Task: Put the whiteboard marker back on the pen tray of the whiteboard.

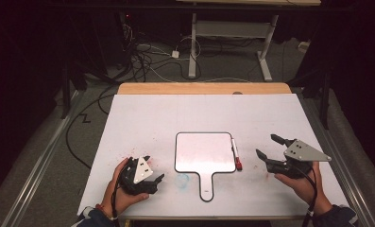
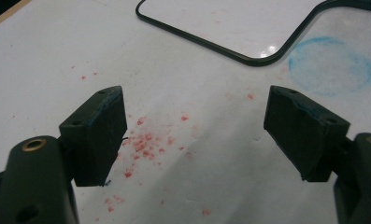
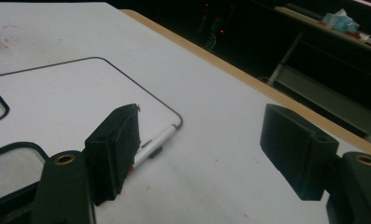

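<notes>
Left tool (image 1: 153, 170) and right tool (image 1: 268, 146) both gape, empty

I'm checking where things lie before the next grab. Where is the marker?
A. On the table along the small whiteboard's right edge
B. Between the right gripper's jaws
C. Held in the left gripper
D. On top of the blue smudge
A: the marker lies flat on the table against the right edge of the small whiteboard, apart from the open right gripper.

A white board (image 1: 205, 152) edged in black lies beside a white marker (image 1: 235, 153) with a red cap on a white table (image 1: 142, 113) speckled red, with a blue smudge (image 1: 182, 179).
</notes>
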Motion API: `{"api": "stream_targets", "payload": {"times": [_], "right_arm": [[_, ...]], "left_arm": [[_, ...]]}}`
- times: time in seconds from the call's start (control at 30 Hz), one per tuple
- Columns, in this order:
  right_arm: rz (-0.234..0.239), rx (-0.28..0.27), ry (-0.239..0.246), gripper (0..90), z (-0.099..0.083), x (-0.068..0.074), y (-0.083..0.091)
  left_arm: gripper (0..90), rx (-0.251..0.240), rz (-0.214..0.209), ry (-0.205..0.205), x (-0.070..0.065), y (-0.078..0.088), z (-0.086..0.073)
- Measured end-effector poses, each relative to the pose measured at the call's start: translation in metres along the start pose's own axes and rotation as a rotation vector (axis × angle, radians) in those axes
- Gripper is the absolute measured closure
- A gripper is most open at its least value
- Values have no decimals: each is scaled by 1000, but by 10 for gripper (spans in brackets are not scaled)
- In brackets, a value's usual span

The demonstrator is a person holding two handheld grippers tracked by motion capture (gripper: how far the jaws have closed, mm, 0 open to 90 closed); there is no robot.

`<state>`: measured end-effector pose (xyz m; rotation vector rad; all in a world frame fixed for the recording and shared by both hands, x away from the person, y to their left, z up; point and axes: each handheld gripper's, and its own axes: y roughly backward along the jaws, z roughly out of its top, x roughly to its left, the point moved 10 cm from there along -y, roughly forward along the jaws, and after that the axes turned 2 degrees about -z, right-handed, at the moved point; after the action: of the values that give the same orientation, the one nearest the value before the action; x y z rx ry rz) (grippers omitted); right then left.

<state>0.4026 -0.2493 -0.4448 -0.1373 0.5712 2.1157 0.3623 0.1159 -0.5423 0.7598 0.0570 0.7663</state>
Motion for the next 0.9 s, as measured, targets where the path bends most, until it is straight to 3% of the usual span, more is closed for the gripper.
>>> {"api": "stream_targets", "payload": {"times": [0.23,0.47,0.9], "right_arm": [[-21,-12,-25,257,-23,-2,8],[-10,72,-63,235,-55,1,2],[-37,40,-38,242,-46,6,7]], "left_arm": [[202,0,-1,-9,-1,-1,2],[202,2,-2,-21,-3,-1,2],[201,-13,-7,-40,-5,2,4]]}}
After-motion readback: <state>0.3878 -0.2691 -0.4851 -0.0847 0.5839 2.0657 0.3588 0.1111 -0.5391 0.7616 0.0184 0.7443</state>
